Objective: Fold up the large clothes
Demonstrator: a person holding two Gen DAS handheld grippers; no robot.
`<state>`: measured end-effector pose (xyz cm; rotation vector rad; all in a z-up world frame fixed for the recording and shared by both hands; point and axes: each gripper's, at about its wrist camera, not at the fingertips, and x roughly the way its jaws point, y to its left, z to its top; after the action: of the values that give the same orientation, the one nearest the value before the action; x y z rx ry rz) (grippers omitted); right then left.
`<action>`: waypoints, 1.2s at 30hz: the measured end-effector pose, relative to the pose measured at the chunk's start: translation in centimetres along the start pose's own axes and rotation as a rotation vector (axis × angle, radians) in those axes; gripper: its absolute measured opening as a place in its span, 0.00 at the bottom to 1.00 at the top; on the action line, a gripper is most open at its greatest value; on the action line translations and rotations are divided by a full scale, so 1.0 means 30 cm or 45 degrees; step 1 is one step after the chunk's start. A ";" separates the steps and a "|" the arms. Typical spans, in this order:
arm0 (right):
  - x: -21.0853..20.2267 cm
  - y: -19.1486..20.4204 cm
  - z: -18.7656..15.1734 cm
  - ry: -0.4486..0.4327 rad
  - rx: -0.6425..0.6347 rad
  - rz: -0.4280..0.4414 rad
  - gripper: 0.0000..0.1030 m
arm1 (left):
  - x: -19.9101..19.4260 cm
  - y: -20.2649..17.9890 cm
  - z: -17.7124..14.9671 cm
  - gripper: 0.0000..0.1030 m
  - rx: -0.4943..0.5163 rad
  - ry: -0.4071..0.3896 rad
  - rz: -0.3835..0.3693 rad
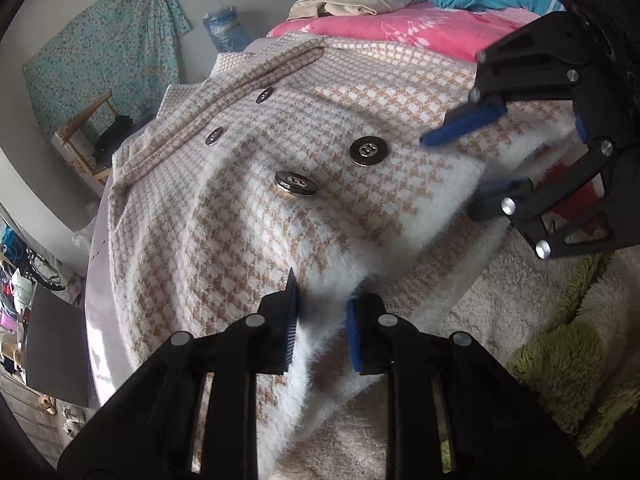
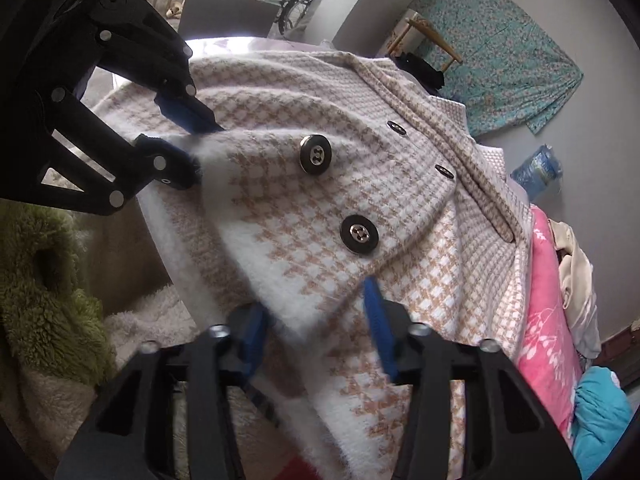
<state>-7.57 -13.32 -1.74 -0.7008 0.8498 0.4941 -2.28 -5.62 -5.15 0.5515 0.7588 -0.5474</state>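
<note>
Blue-padded left gripper (image 1: pixel 322 320) sits lowest in the left wrist view, clenched on a fuzzy white fold of the houndstooth coat (image 1: pixel 248 208) at its near hem. Right gripper (image 2: pixel 316 320) does the same in its own view, pads pinching a fuzzy ridge of that hem; it also shows at upper right of the left view (image 1: pixel 460 160), biting the white edge. Both pinch points are near each other along the same edge.

Coat lies spread on a pale round table (image 1: pixel 94 280), beige-and-white check, front side up. Long axis runs from the grippers away toward the collar (image 1: pixel 224 92), which points at the far wall with the teal floral cloth (image 1: pixel 104 52). Four metal buttons (image 1: pixel 366 152) show in two pairs along that axis. Pink floral blanket (image 1: pixel 400 32) lies beside the coat's far side; a green shaggy fabric (image 1: pixel 560 360) sits below the hem.
</note>
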 end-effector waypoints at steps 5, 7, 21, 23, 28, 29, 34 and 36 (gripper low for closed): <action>-0.032 -0.077 0.038 0.010 0.116 0.178 0.10 | -0.046 0.001 0.010 0.09 0.070 -0.021 -0.026; -0.080 -0.107 0.052 -0.005 0.113 0.253 0.09 | -0.085 0.012 0.014 0.08 0.085 -0.031 -0.056; 0.009 -0.098 0.018 0.157 0.072 0.406 0.20 | -0.029 0.063 -0.036 0.18 -0.039 0.136 -0.225; -0.013 -0.116 0.000 0.175 0.131 0.445 0.33 | -0.065 0.108 -0.053 0.30 -0.140 0.134 -0.259; -0.084 -0.204 -0.090 0.178 0.422 0.465 0.45 | -0.143 0.249 -0.139 0.45 -0.470 0.126 -0.227; -0.097 -0.242 -0.114 0.168 0.520 0.452 0.47 | -0.153 0.285 -0.165 0.46 -0.552 0.125 -0.197; -0.130 -0.451 -0.296 0.095 1.108 0.306 0.59 | -0.119 0.452 -0.297 0.49 -0.977 0.197 -0.072; -0.116 -0.488 -0.366 0.109 1.270 0.269 0.59 | -0.085 0.484 -0.339 0.49 -1.087 0.244 -0.083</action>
<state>-5.65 -31.63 1.22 0.2885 1.1147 0.1727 0.52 12.06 -5.56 -0.2190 1.1036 -0.1886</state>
